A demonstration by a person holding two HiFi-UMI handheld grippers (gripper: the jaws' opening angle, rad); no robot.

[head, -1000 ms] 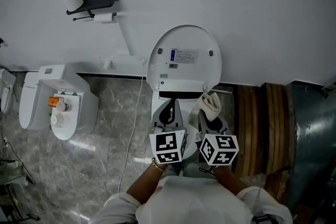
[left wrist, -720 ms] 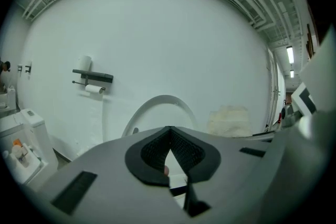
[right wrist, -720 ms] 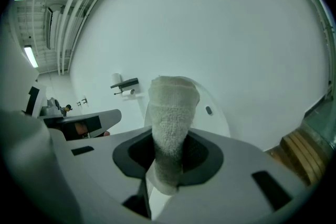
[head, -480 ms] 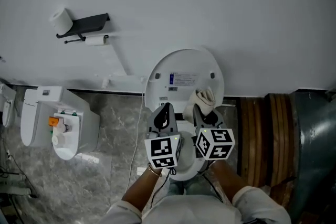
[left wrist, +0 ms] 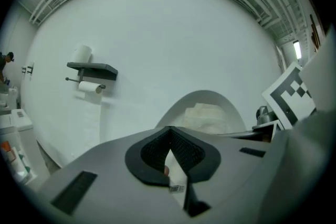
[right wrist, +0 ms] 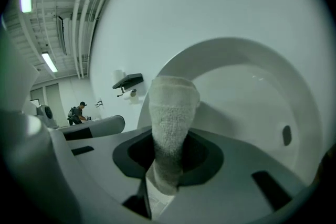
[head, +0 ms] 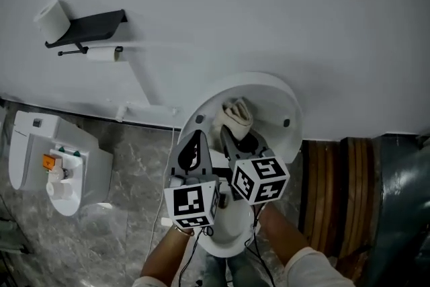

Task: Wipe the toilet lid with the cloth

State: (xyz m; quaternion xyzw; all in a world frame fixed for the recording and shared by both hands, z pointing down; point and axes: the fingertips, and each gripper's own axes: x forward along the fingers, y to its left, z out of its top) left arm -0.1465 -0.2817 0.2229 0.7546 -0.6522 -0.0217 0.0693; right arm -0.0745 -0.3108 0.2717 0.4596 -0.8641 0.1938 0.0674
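The white toilet lid (head: 272, 101) stands raised against the wall. My right gripper (head: 230, 132) is shut on a rolled off-white cloth (head: 235, 116), whose free end is at the lid's inner face; I cannot tell whether it touches. In the right gripper view the cloth (right wrist: 172, 113) sticks up from between the jaws of that gripper (right wrist: 168, 157), with the lid (right wrist: 257, 97) right behind. My left gripper (head: 196, 136) is shut and empty, just left of the right one, near the lid's lower left edge. The left gripper view shows its closed jaws (left wrist: 169, 132), the lid (left wrist: 181, 105) and the cloth (left wrist: 206, 115).
A black shelf (head: 84, 27) on the wall carries a paper roll (head: 54, 15), with a second roll (head: 104, 54) hung beneath. A second white toilet unit (head: 57, 161) stands on the marble floor at the left. Wooden slats (head: 336, 198) lie at the right.
Both grippers have moved forward to the raised lid. The cloth has gone from low, near the hinge, up to the lid's inner face.
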